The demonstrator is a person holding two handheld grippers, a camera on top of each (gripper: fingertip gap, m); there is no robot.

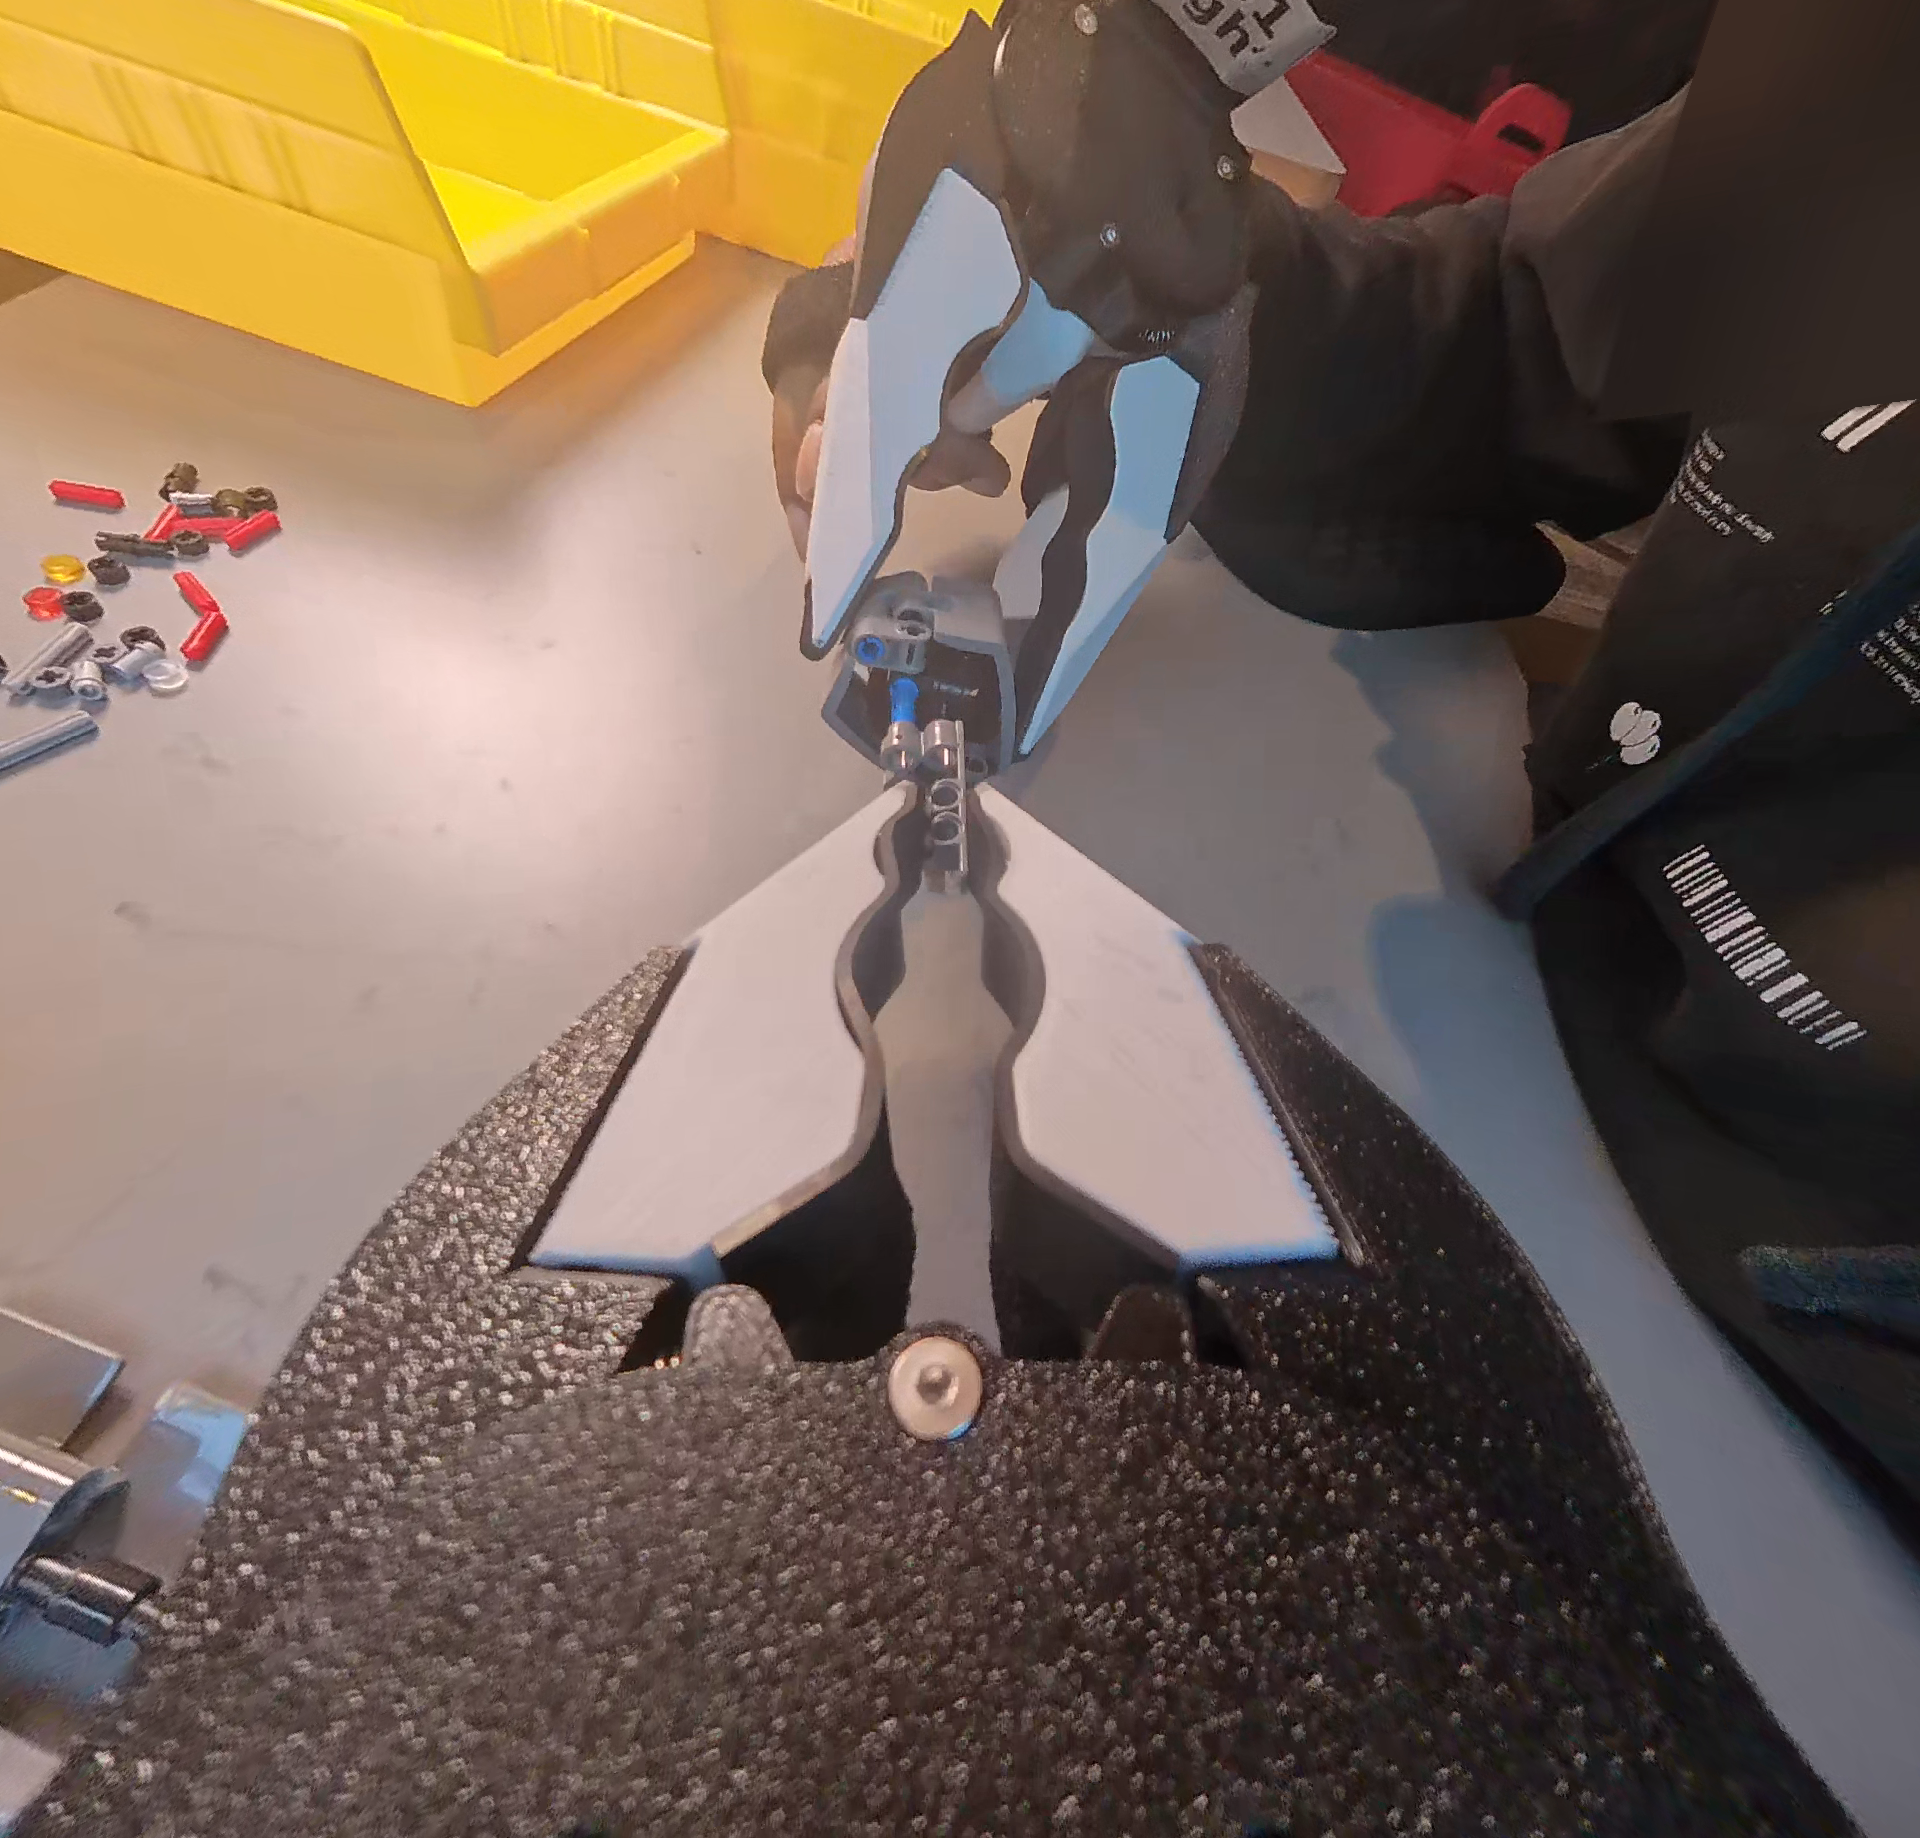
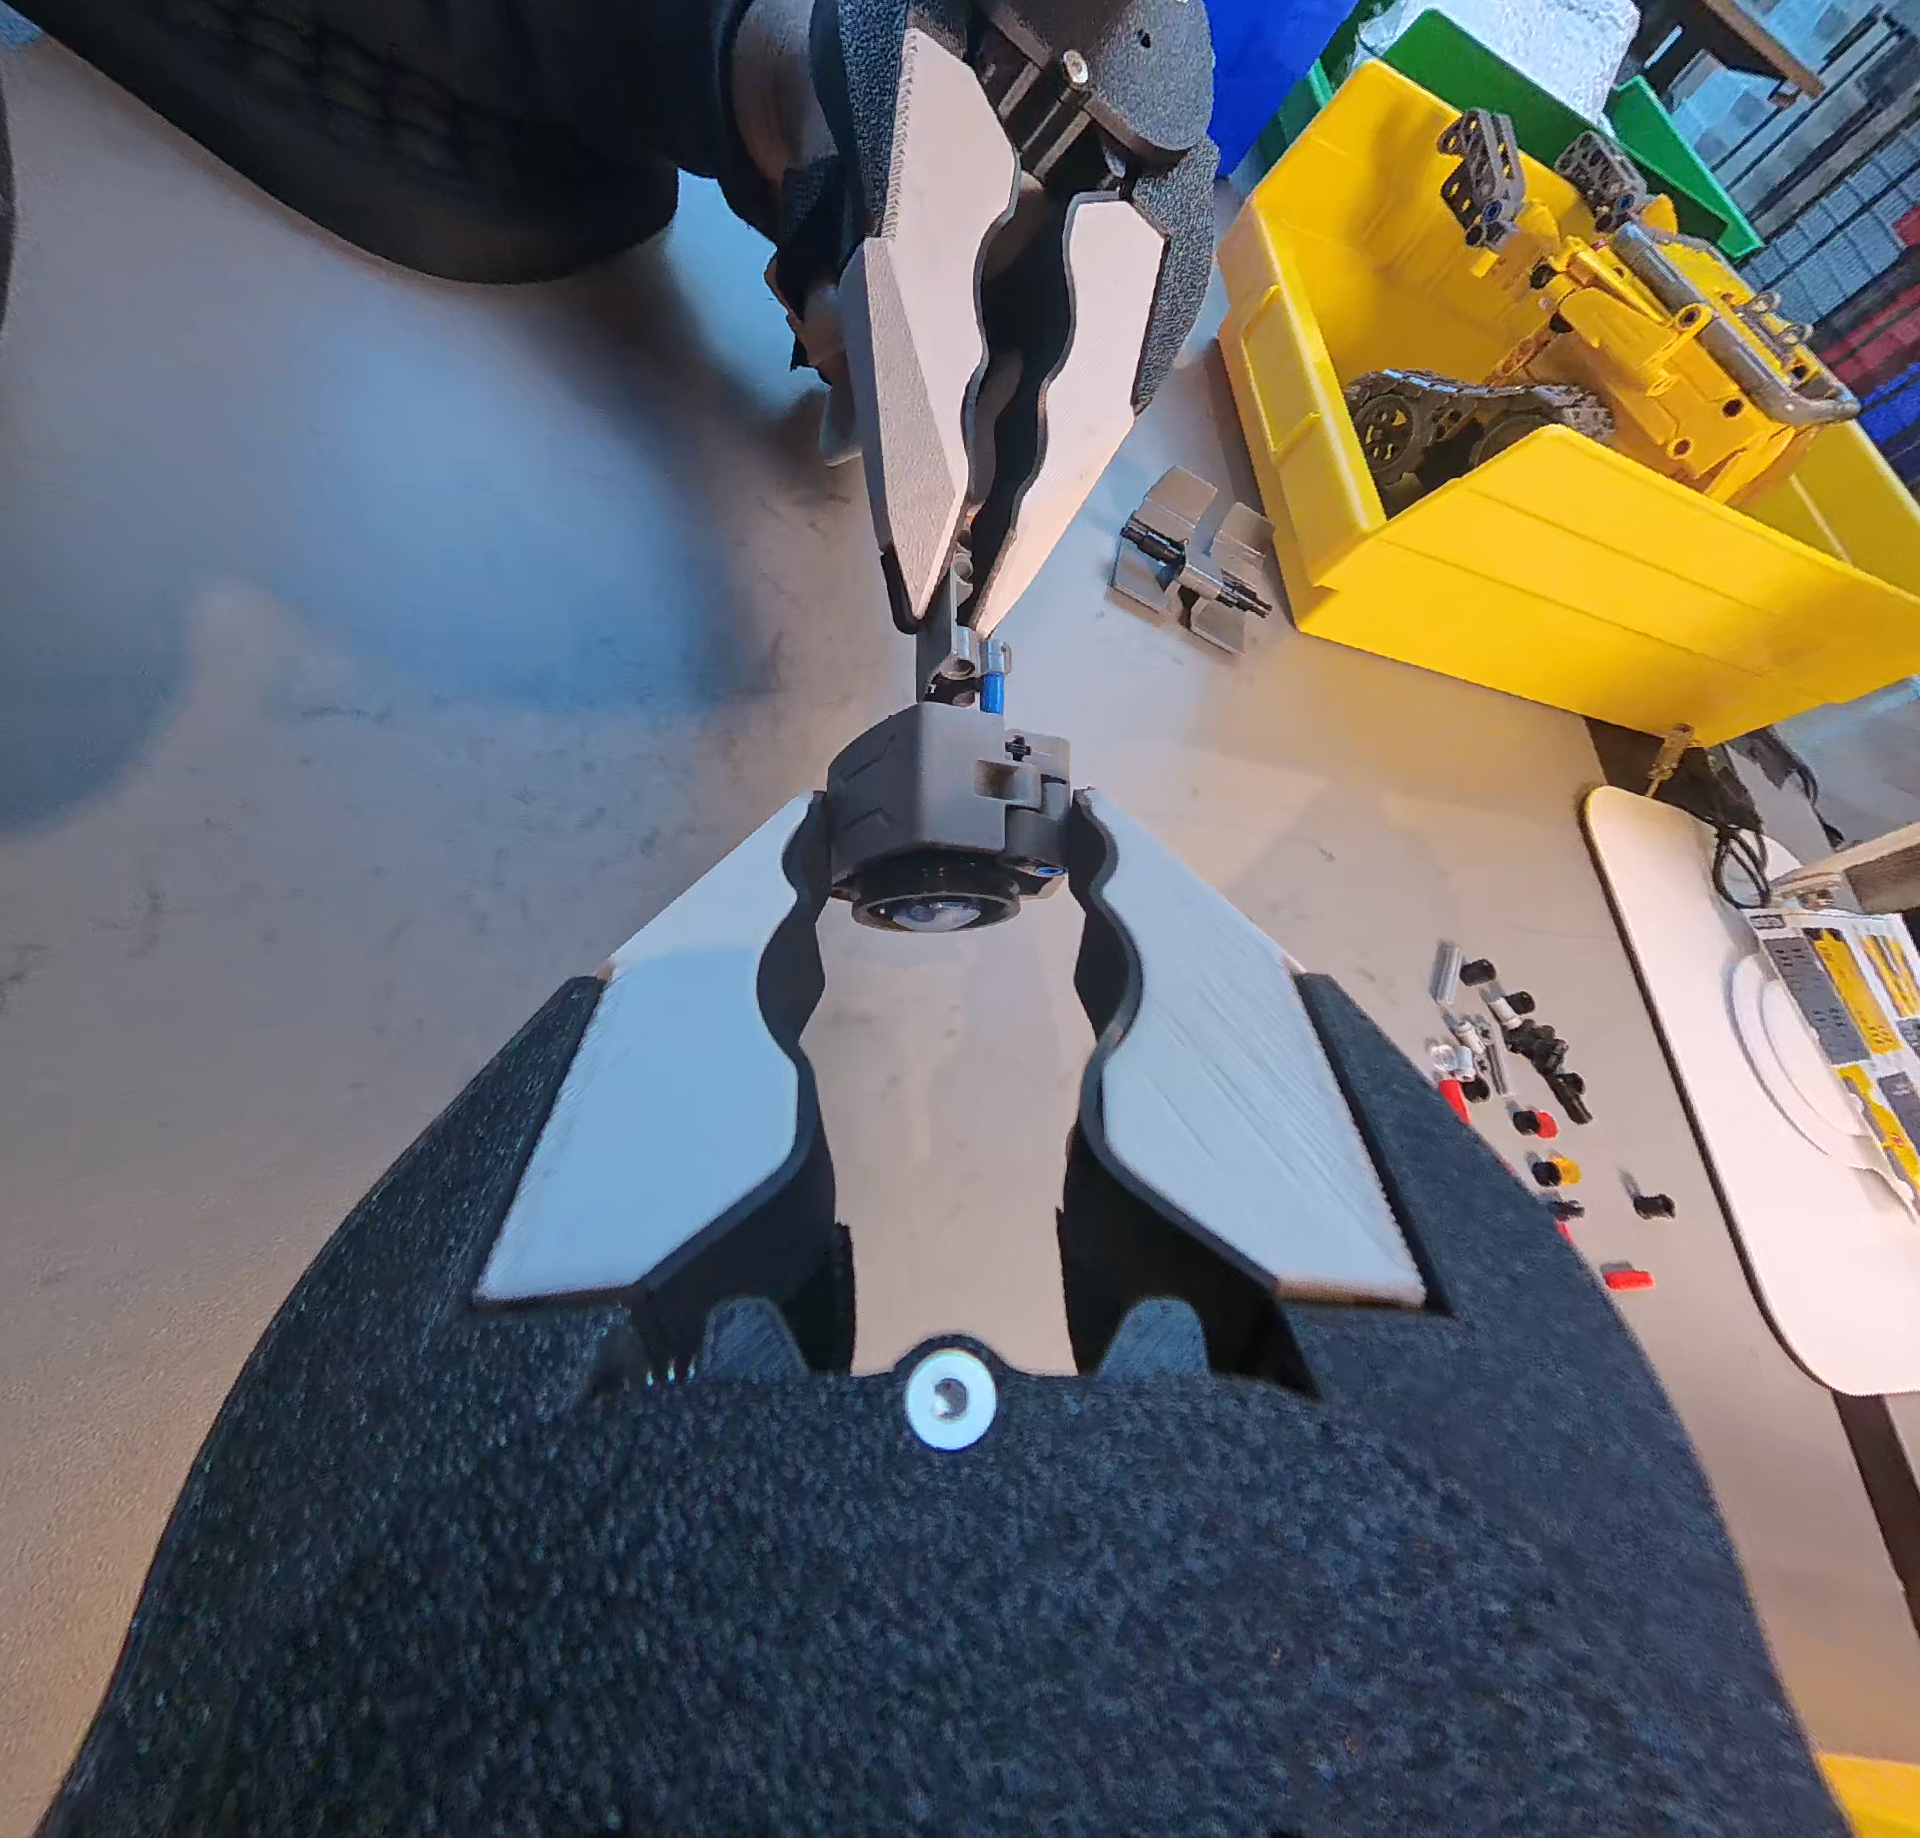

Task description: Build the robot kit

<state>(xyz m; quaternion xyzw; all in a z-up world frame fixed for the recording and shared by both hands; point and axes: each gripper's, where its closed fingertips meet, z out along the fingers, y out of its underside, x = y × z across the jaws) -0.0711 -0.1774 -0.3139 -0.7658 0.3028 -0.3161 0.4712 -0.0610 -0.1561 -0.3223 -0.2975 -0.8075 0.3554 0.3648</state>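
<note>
My left gripper (image 1: pixel 940 803) is shut on a thin dark grey beam with holes (image 1: pixel 948 824). The beam's far end carries small grey connectors and a blue pin (image 1: pixel 902 695). My right gripper (image 2: pixel 945 820) is shut on a dark grey block-shaped housing (image 2: pixel 925 791) with a round lens-like face towards the camera. The two grippers meet tip to tip above the grey table (image 2: pixel 416 749). The beam's blue pin (image 2: pixel 992 692) is at the housing's top, touching or entering it. In the right wrist view the left gripper (image 2: pixel 951 609) comes down from above; in the left wrist view the right gripper (image 1: pixel 925 692) does.
Yellow bins (image 1: pixel 416 230) stand at the back left. Loose small red, black and grey parts (image 1: pixel 135 583) lie on the table. A yellow bin (image 2: pixel 1558 583) holds a yellow tracked model (image 2: pixel 1621 334). Grey panel pieces (image 2: pixel 1195 562), more loose parts (image 2: pixel 1517 1082) and a white board (image 2: pixel 1704 1165) lie nearby. My left and right fingertips are right by each other.
</note>
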